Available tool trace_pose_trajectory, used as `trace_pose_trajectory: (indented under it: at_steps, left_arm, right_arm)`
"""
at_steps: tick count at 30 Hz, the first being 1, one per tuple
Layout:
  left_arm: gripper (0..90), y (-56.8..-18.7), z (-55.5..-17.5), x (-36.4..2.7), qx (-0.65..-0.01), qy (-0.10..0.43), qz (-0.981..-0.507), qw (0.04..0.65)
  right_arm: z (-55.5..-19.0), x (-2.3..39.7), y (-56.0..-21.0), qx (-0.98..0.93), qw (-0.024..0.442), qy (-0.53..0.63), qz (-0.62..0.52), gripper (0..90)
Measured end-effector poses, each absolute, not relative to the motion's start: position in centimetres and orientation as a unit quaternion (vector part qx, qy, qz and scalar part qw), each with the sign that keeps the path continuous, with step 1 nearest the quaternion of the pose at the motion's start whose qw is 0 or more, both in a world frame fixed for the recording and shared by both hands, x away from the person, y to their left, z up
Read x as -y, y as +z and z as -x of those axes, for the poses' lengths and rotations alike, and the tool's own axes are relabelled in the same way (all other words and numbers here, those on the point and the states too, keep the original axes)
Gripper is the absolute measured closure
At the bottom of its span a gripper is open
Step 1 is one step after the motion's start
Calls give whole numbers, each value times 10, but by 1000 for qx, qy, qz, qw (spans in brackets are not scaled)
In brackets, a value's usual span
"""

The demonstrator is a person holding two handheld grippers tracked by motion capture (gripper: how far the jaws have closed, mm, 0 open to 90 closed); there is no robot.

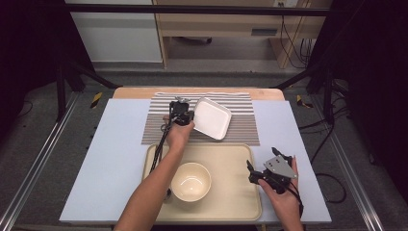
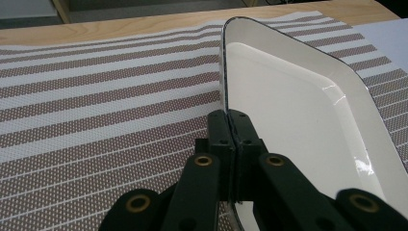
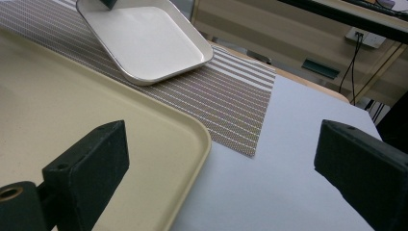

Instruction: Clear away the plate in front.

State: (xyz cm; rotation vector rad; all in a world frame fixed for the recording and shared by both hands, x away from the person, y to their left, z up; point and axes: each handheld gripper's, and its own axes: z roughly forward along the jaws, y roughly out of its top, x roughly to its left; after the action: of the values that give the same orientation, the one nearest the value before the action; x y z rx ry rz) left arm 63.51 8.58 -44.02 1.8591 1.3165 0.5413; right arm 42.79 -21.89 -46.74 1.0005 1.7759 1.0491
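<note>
black jaws, brass-ringed screws, grey three-cornered plate (image 1: 280, 167).

The high view looks forward and down from above the person's side, taking in the whole table (image 1: 96, 159). The left gripper view sits very close along its own jaws, facing the striped mat (image 2: 96, 96) and a white plate (image 2: 298, 115). The right gripper view looks low across the tray (image 3: 72, 96), probably toward the table's far side. Both gripper views share the plate (image 3: 144, 38) and mat (image 3: 231, 106).
</note>
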Motion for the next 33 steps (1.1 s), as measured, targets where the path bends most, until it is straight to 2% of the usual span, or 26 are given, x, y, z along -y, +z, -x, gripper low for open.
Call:
trace_pose_trajectory:
  at_steps: [13,17,24,25,33]
  left_arm:
    - [889,-435,-631,-85,-507,215,-730,404]
    - [889,-427,-626,-87,-503,217,-726,415]
    - [888,-410,-612,-93,-498,214,-714,444]
    - [888,-408,-609,-94,-497,214,-712,447]
    - [888,-397,-592,-104,-495,204,-700,473]
  right_arm:
    - [-429,217,-466,-698,412,423,-405,62]
    - [-432,211,-462,-682,399,445,-422,77]
    - [-458,184,-436,-656,387,483,-432,173]
    - [-468,174,-431,-645,377,500,-438,223]
    - [-498,157,-434,-614,342,536,-468,315]
